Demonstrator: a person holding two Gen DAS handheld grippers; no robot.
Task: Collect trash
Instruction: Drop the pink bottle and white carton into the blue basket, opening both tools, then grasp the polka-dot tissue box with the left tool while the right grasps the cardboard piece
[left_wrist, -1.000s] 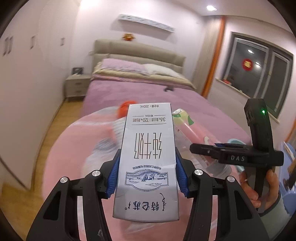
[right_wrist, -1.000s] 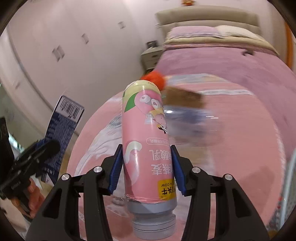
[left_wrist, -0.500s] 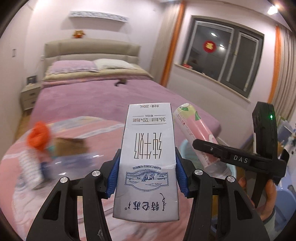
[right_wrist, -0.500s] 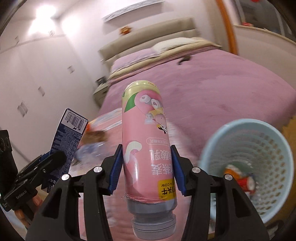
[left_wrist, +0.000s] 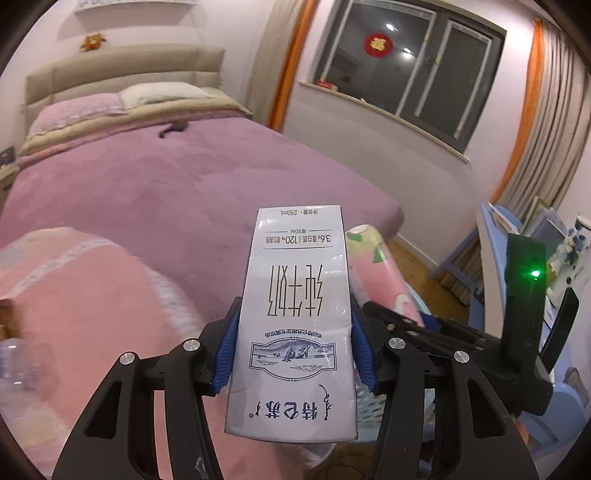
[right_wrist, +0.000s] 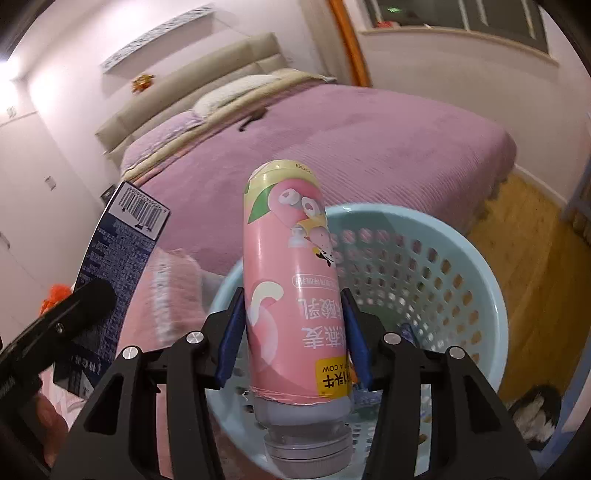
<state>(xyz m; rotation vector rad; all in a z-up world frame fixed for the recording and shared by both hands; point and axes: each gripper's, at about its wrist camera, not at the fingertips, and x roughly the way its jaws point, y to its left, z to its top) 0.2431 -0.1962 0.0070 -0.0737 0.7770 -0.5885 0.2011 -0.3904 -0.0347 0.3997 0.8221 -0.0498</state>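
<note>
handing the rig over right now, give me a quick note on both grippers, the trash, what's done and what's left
Left gripper: shut on the milk carton, beside the bed.
Right gripper: shut on the pink yogurt bottle, cap end toward the camera, in front of the blue basket.
Done: both items picked up; some trash seems to lie in the basket.
Left: drop bottle and carton in. An orange item and a clear bottle remain on the pink blanket.

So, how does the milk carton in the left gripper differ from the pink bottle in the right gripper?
The milk carton is a flat-sided white box; the pink bottle is round. The carton shows no cap; the bottle has a grey one. Both are held upside down, each by its gripper: left, right.
</note>
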